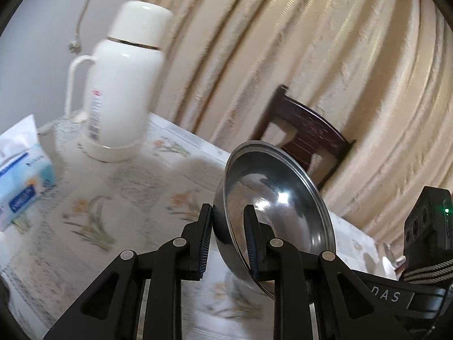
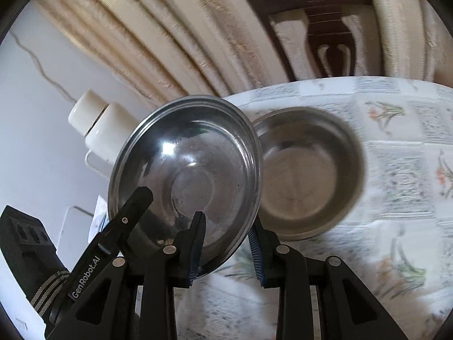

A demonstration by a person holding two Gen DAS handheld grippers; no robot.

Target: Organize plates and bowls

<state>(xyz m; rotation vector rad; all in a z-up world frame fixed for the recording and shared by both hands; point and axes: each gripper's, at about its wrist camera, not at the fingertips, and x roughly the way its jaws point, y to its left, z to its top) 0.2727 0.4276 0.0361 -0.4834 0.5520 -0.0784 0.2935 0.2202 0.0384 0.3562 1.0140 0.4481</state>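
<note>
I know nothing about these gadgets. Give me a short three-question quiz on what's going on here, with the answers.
1. True or false: the left gripper is shut on the rim of a tilted steel dish.
2. Where does the second steel bowl sit? A) on the floor B) on the flowered tablecloth C) in a sink
3. Name the tall white thing standing near the tissue pack.

Key: 1 true. 2 B. 3 the flask.
</note>
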